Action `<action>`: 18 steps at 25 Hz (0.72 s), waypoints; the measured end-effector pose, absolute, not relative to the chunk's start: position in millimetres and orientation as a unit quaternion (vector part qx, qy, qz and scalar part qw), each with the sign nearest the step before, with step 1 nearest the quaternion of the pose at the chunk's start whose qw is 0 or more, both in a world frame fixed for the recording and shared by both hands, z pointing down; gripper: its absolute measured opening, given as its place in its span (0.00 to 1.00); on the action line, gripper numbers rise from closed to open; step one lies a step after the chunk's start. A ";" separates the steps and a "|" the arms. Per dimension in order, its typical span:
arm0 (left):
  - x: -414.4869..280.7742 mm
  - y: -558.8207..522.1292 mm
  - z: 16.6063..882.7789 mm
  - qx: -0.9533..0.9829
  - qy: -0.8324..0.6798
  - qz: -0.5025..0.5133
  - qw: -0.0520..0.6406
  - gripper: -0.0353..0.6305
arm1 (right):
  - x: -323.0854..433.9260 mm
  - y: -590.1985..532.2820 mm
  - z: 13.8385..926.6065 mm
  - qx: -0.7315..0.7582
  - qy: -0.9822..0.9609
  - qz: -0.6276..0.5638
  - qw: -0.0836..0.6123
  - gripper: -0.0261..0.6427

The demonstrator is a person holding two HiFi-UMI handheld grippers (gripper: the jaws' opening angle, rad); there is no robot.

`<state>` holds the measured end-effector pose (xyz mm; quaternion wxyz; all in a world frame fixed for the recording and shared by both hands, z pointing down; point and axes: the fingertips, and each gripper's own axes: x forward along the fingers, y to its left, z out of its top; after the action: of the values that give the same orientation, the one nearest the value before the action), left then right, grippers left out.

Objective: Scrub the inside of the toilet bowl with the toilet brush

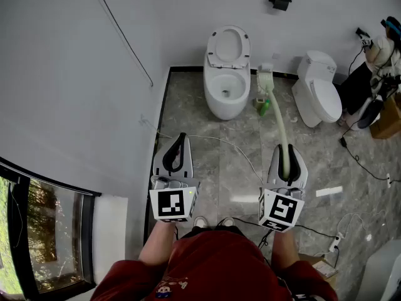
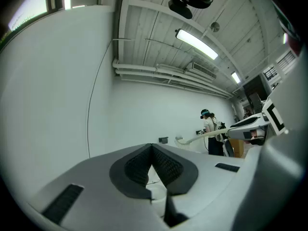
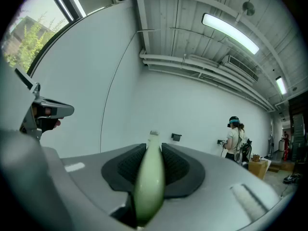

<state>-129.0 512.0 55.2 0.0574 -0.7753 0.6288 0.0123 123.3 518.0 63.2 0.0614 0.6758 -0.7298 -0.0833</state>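
Overhead, head view: right hand-held gripper [image 1: 286, 152] clamps toilet brush [image 1: 279, 121], its head short of the open toilet bowl [image 1: 225, 89]; the long handle may twist in the grip and swing wide. Grey marble floor [image 1: 207, 162], white wall [image 1: 75, 74]. Left gripper view: left hand-held gripper [image 2: 153, 150] closed, empty. Right gripper view: green handle pinched between jaws.
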 end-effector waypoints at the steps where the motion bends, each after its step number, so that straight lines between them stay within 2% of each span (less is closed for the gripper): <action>1: -124.7 511.8 55.0 -0.776 0.628 0.014 0.058 0.06 | 126.3 517.6 63.4 0.675 -0.731 -0.084 0.060 0.21; 10: -78.0 511.9 53.6 -0.784 0.617 0.008 0.062 0.06 | 154.9 516.4 72.5 0.669 -0.738 -0.076 0.054 0.21; 18: -29.6 520.5 85.2 -0.779 0.624 -0.023 0.057 0.06 | 201.8 518.2 100.0 0.663 -0.745 -0.046 0.056 0.21</action>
<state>-29.6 520.5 85.2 0.0571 -0.7793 0.6236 -0.0234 201.8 518.2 100.0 0.0565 0.6632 -0.7449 -0.0458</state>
